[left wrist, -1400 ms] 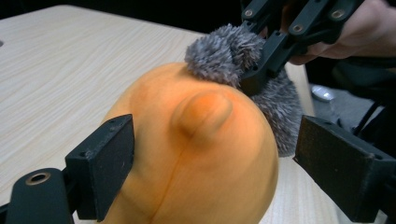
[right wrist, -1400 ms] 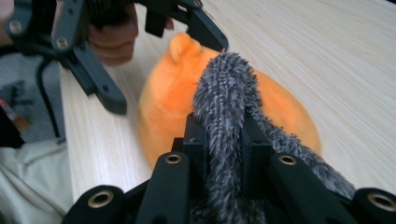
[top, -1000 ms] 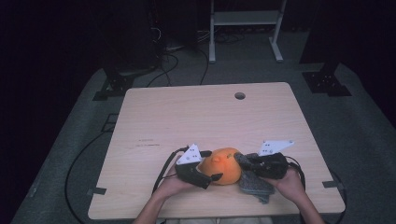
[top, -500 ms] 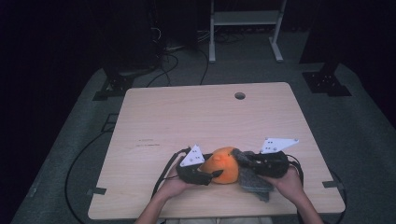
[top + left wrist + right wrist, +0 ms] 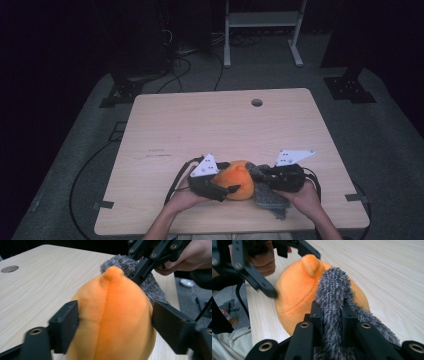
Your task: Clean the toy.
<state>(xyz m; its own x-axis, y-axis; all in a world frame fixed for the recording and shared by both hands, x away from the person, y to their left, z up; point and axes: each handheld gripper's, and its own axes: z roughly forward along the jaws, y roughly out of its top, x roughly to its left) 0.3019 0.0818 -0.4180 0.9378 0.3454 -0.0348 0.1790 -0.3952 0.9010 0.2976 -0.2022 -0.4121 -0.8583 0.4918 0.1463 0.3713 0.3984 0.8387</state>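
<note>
Orange plush toy (image 5: 239, 180) on the wooden table's (image 5: 210, 125) near edge, left gripper (image 5: 115, 322) just reopened, jaws straddling it, right gripper (image 5: 331, 315) pinching its grey fuzzy part (image 5: 333, 287).

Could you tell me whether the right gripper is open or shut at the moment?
Shut: the right gripper has its jaws pinched on the grey fuzzy cloth, which bulges above them beside the orange plush.

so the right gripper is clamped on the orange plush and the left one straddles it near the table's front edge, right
Not quite. The right gripper is clamped on the grey furry piece, not the orange plush, as the right gripper view shows. The left gripper does straddle the plush near the table's front edge.
</note>
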